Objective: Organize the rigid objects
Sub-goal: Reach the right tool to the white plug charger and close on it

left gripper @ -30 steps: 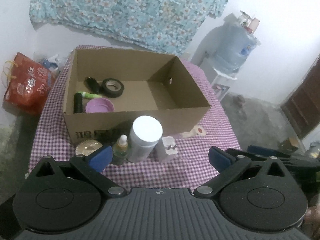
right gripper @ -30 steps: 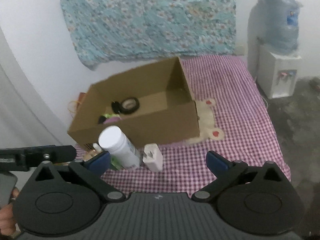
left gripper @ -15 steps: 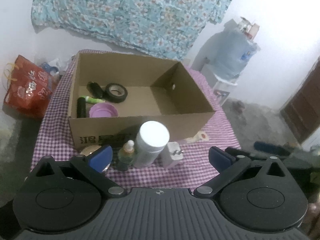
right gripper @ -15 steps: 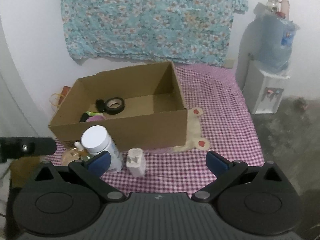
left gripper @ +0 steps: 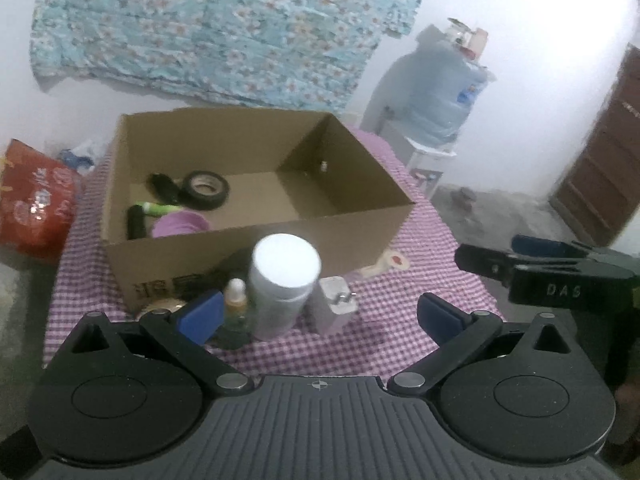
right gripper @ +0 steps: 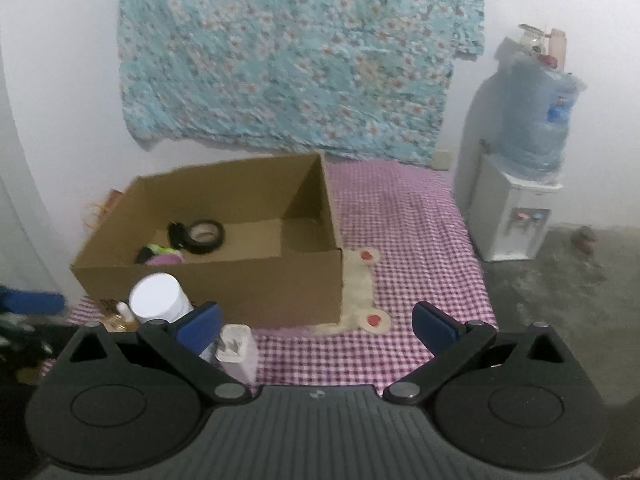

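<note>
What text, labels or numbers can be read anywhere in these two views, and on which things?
"DAS": white letters on the side of the right hand-held gripper, seen in the left wrist view.
Dark print on the front wall of the cardboard box: too blurred to read.
Light characters on the red bag: too blurred to read.
Blue label on the water jug: too small to read.
Nothing else legible.

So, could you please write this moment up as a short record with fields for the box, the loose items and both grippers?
box: open cardboard box on checked cloth
inside box: black tape roll, purple lid, dark items at its left end
outside, in front: white jar, dropper bottle, white charger
left gripper: open, empty
right gripper: open, empty
</note>
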Demonstrator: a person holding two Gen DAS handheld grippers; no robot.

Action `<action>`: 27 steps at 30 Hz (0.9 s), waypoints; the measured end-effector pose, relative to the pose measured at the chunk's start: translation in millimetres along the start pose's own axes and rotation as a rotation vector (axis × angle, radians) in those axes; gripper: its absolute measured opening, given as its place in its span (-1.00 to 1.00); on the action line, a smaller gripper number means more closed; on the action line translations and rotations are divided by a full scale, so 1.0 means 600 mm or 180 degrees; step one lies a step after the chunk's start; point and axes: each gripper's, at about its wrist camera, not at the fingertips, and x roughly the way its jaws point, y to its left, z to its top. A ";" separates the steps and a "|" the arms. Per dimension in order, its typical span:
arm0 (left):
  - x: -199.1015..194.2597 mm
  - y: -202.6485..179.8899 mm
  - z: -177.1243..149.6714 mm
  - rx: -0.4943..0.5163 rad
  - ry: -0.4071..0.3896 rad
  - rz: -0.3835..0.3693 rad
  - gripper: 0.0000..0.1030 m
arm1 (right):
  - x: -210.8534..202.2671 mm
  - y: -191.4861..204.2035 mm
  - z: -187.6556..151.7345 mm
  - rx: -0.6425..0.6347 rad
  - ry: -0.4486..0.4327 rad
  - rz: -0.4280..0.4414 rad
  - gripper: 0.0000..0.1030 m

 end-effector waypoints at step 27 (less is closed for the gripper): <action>0.189 -0.136 -0.070 0.1374 0.0336 0.0366 0.50 | 0.192 -0.060 -0.011 0.1208 0.1081 0.1239 0.25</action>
